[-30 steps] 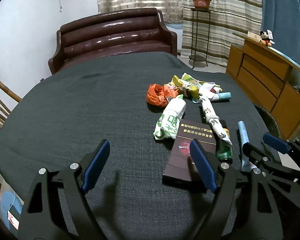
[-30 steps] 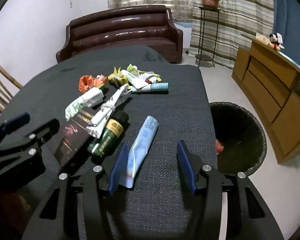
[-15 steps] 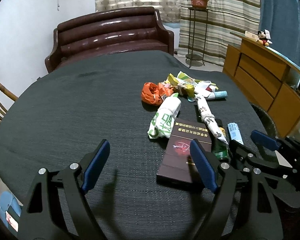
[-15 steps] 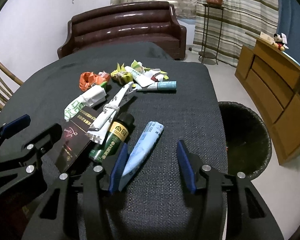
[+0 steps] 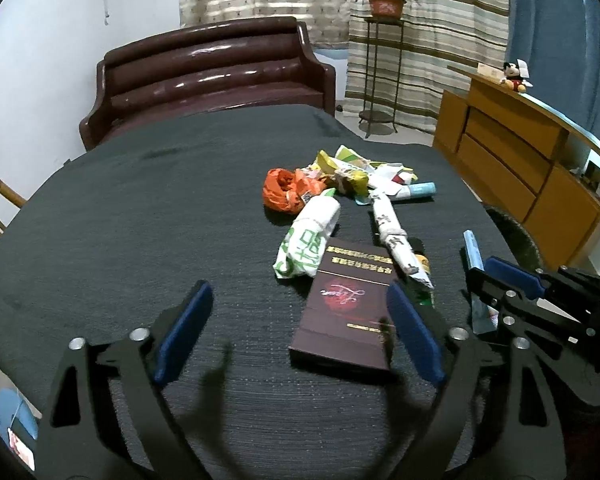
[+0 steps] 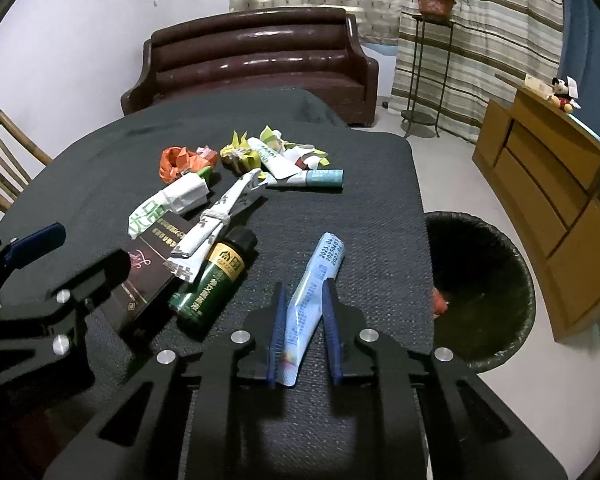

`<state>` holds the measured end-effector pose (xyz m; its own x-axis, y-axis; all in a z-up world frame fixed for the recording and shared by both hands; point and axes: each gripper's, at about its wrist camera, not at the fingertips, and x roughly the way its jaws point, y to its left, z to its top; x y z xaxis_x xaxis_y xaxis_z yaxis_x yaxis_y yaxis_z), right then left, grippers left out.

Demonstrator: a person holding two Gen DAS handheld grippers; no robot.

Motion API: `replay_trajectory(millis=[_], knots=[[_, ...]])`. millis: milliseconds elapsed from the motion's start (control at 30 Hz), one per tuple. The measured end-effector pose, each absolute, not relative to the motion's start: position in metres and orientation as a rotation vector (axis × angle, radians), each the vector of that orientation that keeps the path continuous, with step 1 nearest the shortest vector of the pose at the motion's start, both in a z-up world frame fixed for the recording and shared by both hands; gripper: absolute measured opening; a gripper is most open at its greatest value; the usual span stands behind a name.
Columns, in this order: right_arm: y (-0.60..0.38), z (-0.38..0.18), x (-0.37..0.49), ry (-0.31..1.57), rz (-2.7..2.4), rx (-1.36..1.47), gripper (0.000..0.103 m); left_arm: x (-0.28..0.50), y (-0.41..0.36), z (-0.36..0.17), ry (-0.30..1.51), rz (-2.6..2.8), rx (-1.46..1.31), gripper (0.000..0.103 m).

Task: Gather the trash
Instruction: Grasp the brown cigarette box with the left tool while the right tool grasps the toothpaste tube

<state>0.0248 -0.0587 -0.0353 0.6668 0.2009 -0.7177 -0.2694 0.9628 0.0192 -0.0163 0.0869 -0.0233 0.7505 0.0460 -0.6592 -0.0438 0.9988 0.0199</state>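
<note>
My right gripper (image 6: 303, 330) jaws just closed on blue tube (image 6: 314, 292), grip seemingly firm; left gripper (image 5: 298, 334) jaws widened over box (image 5: 346, 308). Bin (image 6: 500, 344) next.

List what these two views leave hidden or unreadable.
- Green bottle: left wrist view, mostly behind the paper roll and dark box.
- Bin contents: right wrist view, dark inside; table edge hides the near part.
- Blue tube print: too small.
</note>
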Motion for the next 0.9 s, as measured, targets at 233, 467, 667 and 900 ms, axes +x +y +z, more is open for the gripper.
replay_trajectory(millis=[233,467,667,900], knots=[[-0.061,-0.035,0.024,0.793,0.273,-0.086,0.018,-0.008,0.080,-0.030,0.746,0.021,0.016,0.088],[-0.064,-0.034,0.025,0.800,0.280,-0.065,0.018,0.000,0.080,-0.039,0.772,-0.005,0.019,0.088],[-0.065,-0.034,0.027,0.806,0.286,-0.062,0.018,0.007,0.075,-0.044,0.793,-0.027,0.029,0.087],[-0.067,-0.035,0.028,0.808,0.289,-0.058,0.018,0.011,0.075,-0.052,0.834,-0.066,0.018,0.061]])
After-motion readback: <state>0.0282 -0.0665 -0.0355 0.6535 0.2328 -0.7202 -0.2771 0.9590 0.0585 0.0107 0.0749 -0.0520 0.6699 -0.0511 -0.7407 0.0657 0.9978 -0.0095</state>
